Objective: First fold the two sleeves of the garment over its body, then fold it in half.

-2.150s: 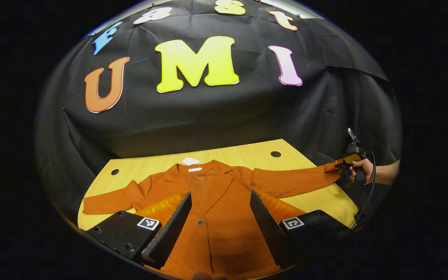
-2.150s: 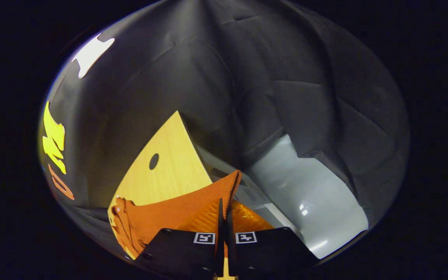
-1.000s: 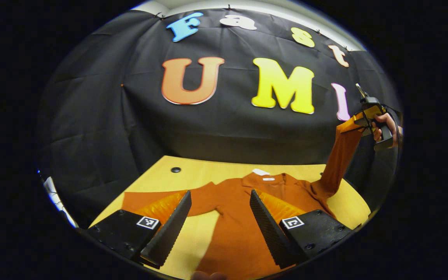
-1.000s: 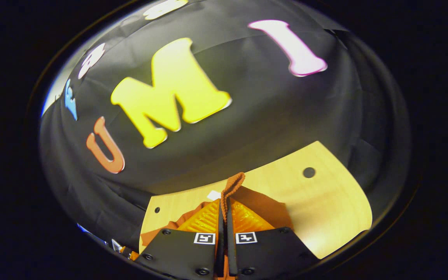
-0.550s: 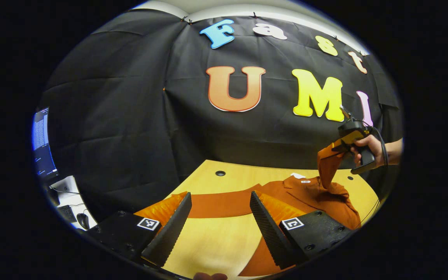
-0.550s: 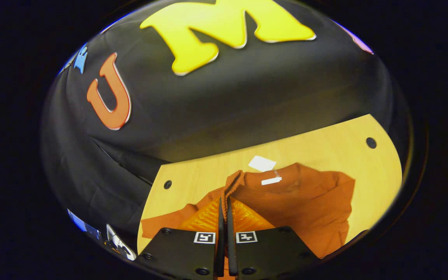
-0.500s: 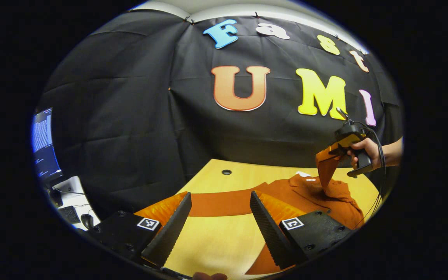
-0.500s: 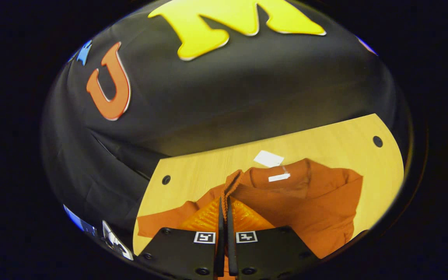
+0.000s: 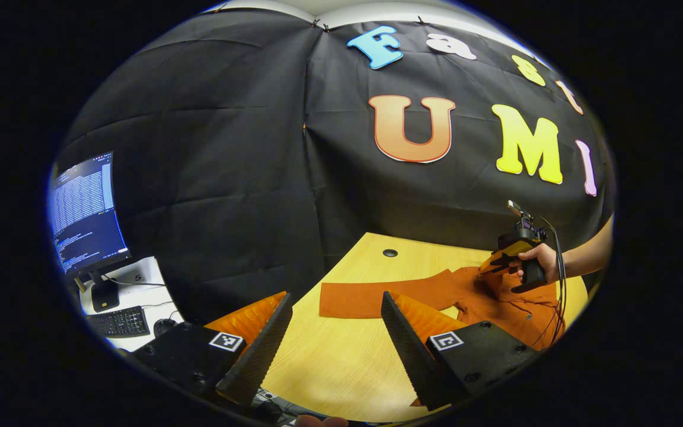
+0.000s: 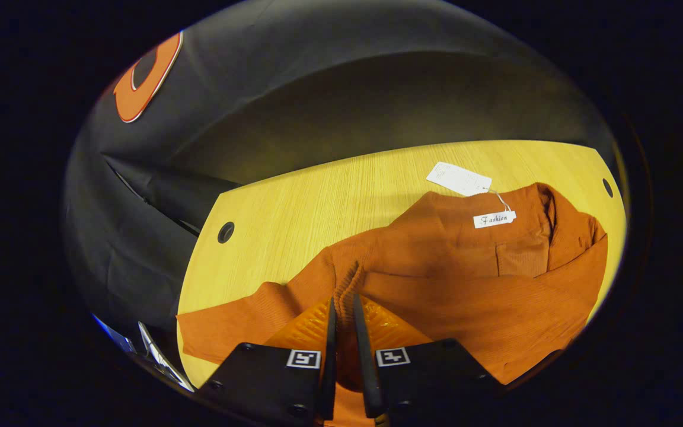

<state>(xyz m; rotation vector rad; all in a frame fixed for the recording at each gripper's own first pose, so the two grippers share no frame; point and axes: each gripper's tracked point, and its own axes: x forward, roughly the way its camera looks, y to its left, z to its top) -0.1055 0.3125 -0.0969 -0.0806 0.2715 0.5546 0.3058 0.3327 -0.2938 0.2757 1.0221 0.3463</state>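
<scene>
- Jacket [image 10: 466, 279] is spread on the tabletop [image 10: 294, 213]; a paper tag [image 10: 459, 178] and a neck label [image 10: 494, 219] are seen.
- Right gripper [image 10: 341, 308]: jaws slightly parted around the cuff [image 10: 347, 281].
- Left gripper [image 9: 335, 308]: jaws held wide apart, gripping nothing.

A: Where's the garment [image 10: 460, 279]?
B: Flat on the tabletop [image 10: 294, 207], one sleeve [image 10: 484, 311] laid across its body.
A: And the tag [image 10: 458, 178]?
B: On the tabletop, behind the collar.

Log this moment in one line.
right sleeve laid over jacket body | right claw at cuff, grip unclear | left claw open | left sleeve unfolded
</scene>
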